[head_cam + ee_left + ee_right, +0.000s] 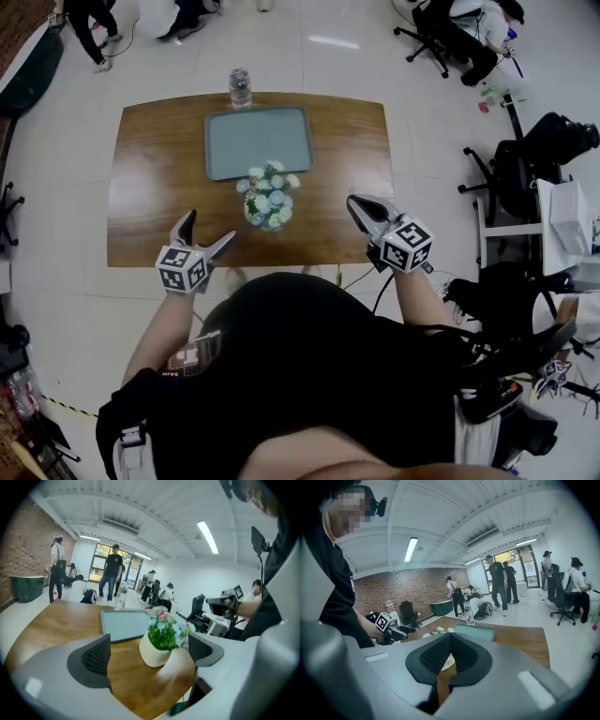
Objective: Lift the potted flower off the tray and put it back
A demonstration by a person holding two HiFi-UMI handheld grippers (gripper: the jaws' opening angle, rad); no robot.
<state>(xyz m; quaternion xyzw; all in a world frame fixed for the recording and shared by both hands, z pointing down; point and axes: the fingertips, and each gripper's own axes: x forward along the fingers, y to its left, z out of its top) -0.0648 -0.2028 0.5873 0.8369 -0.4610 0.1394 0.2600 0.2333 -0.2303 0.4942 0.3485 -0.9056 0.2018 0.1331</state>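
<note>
Open office-like workroom, swivel chairs (506, 169), brick wall (408, 590), ceiling strip lights (208, 536), people (112, 571) standing about

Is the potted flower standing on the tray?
No, the potted flower stands on the bare wood of the table, just in front of the tray's near edge.

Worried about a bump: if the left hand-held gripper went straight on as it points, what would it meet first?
Most likely the white pot of pale flowers, standing on the brown wooden table beside the grey tray; depth is unclear.
</note>
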